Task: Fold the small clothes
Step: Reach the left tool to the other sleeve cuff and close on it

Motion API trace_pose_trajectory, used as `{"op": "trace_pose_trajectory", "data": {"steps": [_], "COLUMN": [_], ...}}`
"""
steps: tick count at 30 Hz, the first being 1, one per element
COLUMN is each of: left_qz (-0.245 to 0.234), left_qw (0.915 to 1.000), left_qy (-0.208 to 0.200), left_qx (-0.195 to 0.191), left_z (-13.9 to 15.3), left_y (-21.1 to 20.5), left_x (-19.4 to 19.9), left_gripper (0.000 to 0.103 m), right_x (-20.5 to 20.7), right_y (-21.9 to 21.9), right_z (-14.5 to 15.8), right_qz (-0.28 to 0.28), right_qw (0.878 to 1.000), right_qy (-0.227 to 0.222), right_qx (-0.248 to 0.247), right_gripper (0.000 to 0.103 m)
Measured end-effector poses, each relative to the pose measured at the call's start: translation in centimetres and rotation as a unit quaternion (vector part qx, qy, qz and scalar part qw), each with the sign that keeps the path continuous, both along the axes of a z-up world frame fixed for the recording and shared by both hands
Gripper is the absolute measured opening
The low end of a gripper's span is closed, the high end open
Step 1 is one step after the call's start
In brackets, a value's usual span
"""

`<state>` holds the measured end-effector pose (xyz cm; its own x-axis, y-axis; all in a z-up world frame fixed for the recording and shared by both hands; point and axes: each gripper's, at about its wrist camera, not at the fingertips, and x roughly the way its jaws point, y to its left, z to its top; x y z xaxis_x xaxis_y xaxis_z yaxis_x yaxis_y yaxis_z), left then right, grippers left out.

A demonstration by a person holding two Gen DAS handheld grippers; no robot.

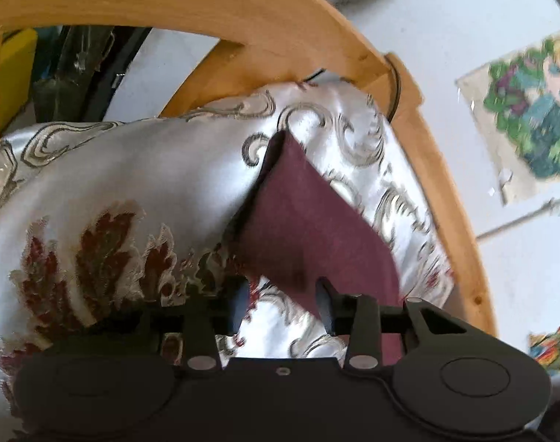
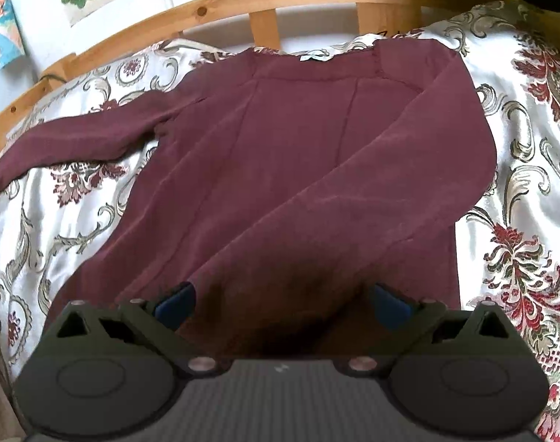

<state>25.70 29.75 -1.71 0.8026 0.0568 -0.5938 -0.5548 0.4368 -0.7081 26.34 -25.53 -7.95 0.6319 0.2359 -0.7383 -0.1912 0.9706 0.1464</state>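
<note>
A maroon long-sleeved top (image 2: 280, 154) lies flat on a patterned satin bedcover (image 2: 519, 184), its neck toward the wooden rail. Its right-hand sleeve is folded slantwise across the body, and the other sleeve (image 2: 77, 140) stretches out to the left. My right gripper (image 2: 283, 305) hangs open over the lower hem, blue pads wide apart. In the left wrist view the end of the outstretched sleeve (image 1: 309, 221) runs down between my left gripper's (image 1: 283, 302) fingers. Those fingers stand partly apart, with bedcover showing between them and no pad pressing on the cloth.
A curved wooden bed rail (image 1: 243, 18) with slats (image 2: 265, 22) bounds the far side of the bedcover (image 1: 132, 169). Colourful pictures (image 1: 530, 118) hang on the white wall behind it. Dark items and a yellow box (image 1: 14, 70) show beyond the rail at the left.
</note>
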Motion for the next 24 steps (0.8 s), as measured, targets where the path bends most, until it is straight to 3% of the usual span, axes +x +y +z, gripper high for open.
{"op": "trace_pose_trajectory", "data": {"steps": [6, 8, 9, 12, 14, 17, 19, 21, 22, 24], "left_qz": [0.021, 0.02, 0.013, -0.008, -0.032, -0.082, -0.131, -0.193, -0.23, -0.293], "left_qw": [0.9997, 0.9994, 0.9992, 0.9958, 0.9876, 0.9635, 0.939, 0.9057, 0.8851, 0.85], "left_qy": [-0.009, -0.01, -0.011, -0.036, -0.067, -0.122, -0.17, -0.212, -0.229, -0.248], "left_qx": [0.01, 0.026, 0.036, 0.084, 0.138, 0.224, 0.269, 0.312, 0.334, 0.361], "left_z": [-0.2, 0.0, 0.1, 1.3, 2.9, 5.9, 7.9, 9.7, 10.4, 10.9], "left_y": [0.5, 0.4, 0.4, -0.4, -1.7, -4.7, -7.3, -10.7, -12.8, -16.6], "left_x": [0.2, 0.4, 0.6, 0.9, 1.1, 1.5, 1.6, 1.8, 1.8, 2.1], "left_gripper": [0.041, 0.025, 0.005, 0.004, 0.004, 0.004, 0.004, 0.004, 0.004, 0.004], "right_x": [-0.1, -0.1, -0.1, -0.2, -0.2, -0.3, -0.4, -0.4, -0.4, -0.4], "right_y": [0.2, 0.2, 0.2, 0.0, -0.3, -0.7, -0.9, -1.3, -1.5, -2.2], "right_z": [0.0, 0.0, 0.0, 0.3, 0.5, 1.0, 1.3, 1.7, 1.9, 2.3], "right_qz": [0.005, 0.005, 0.004, -0.001, -0.003, -0.004, -0.007, -0.016, -0.023, -0.04], "right_qw": [1.0, 1.0, 1.0, 1.0, 1.0, 1.0, 0.999, 0.999, 0.998, 0.997], "right_qy": [-0.003, -0.004, -0.005, -0.011, -0.014, -0.022, -0.03, -0.038, -0.041, -0.049], "right_qx": [-0.011, -0.012, -0.013, -0.012, 0.0, 0.019, 0.024, 0.026, 0.028, 0.037], "right_gripper": [0.103, 0.103, 0.103, 0.103, 0.103, 0.103, 0.103, 0.103, 0.103, 0.103]}}
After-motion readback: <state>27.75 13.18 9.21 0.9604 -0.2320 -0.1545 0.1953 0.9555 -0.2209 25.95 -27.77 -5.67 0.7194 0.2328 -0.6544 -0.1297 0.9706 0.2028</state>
